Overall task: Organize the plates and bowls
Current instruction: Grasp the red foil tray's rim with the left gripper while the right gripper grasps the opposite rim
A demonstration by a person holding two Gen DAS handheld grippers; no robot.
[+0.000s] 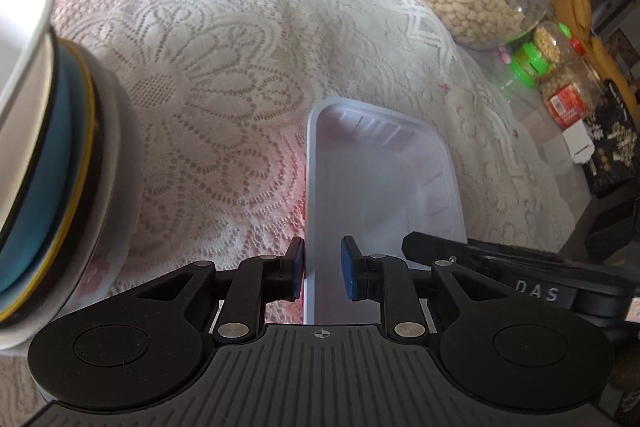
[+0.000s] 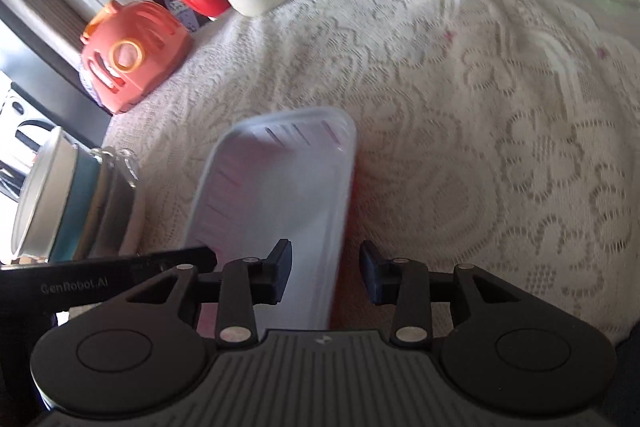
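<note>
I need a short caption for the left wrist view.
Left gripper straddles the white plastic tray's left rim on a lace tablecloth, beside stacked bowls.

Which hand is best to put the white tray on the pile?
Probably left: the left gripper has one pad against the white tray rim, and the pile sits beside it.

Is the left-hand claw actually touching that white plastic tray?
Touching. In the left wrist view, one blue pad of the left gripper sits against the white tray's rim; the other pad stands clear inside.
</note>
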